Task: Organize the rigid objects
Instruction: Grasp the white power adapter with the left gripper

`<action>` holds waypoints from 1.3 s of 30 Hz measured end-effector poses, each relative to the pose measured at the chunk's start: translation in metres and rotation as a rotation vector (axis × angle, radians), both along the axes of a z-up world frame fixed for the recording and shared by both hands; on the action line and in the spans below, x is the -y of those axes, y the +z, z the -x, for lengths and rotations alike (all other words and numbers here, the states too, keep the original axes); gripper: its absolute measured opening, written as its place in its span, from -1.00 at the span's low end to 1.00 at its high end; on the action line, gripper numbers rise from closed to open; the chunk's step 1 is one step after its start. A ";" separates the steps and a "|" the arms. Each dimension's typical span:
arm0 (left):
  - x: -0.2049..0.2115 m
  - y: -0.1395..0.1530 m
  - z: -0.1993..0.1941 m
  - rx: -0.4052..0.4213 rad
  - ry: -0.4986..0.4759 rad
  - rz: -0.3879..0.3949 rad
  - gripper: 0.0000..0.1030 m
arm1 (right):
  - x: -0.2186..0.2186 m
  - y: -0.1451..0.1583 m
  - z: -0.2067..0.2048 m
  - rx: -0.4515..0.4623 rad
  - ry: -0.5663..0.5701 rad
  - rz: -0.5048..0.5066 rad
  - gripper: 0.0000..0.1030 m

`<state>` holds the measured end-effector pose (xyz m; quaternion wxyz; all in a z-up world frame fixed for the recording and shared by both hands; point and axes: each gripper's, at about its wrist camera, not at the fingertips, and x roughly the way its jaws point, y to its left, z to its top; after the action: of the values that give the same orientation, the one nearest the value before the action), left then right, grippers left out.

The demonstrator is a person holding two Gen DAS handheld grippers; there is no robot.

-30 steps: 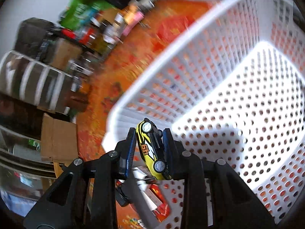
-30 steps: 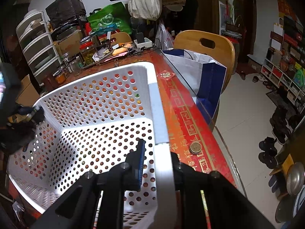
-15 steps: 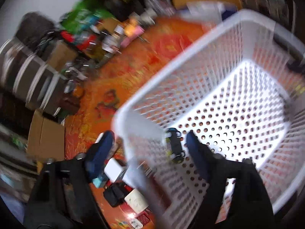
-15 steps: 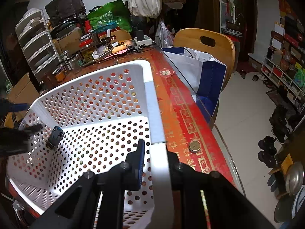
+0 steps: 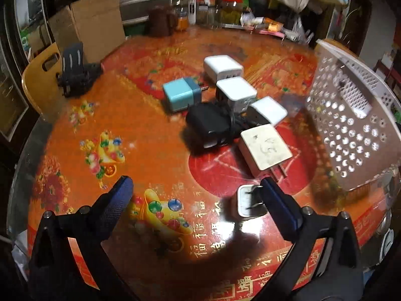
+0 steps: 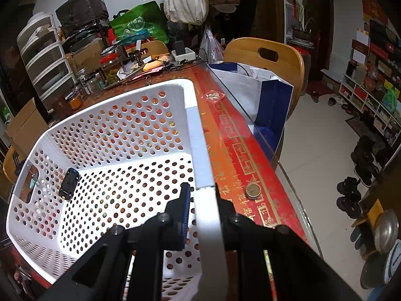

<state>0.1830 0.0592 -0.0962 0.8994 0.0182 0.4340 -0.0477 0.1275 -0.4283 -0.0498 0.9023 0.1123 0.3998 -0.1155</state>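
My left gripper [image 5: 198,188] is open and empty above the red table [image 5: 150,135]. A small white plug adapter [image 5: 246,204] lies just inside its right finger. Beyond lie a white charger [image 5: 265,149], a black charger [image 5: 210,126], a teal charger [image 5: 179,96] and more white cubes [image 5: 235,92]. The white perforated basket [image 5: 351,115] stands at the right. My right gripper [image 6: 200,195] is shut on the basket's rim [image 6: 200,150]. A small toy car [image 6: 69,183] lies inside the basket by its left wall.
A black clamp-like object [image 5: 75,72] sits at the table's far left by a wooden chair [image 5: 37,80]. Jars and clutter [image 5: 220,12] line the far edge. A coin [image 6: 253,190] lies right of the basket. A blue-white bag [image 6: 260,95] sits on a chair.
My left gripper opened and dropped the toy car into the basket, then swung away to face the chargers on the table. My right gripper has kept hold of the basket rim.
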 end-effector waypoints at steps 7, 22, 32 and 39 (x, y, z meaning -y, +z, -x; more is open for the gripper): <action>0.023 -0.001 0.015 0.066 -0.047 -0.019 0.94 | -0.004 0.001 -0.002 -0.013 -0.003 0.012 -0.74; 0.046 -0.037 0.003 0.005 -0.066 -0.028 -0.52 | -0.004 0.002 -0.003 -0.009 0.009 0.010 -0.74; 0.041 -0.007 0.012 0.095 -0.002 -0.103 -0.52 | -0.004 0.001 -0.003 -0.003 0.014 0.008 -0.74; 0.031 0.016 -0.005 0.127 0.073 -0.164 -0.52 | -0.004 0.001 -0.003 0.000 0.021 0.004 -0.74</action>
<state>0.1876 0.0285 -0.0800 0.9219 0.0790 0.3788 0.0220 0.1300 -0.4246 -0.0484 0.9038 0.1065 0.4006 -0.1067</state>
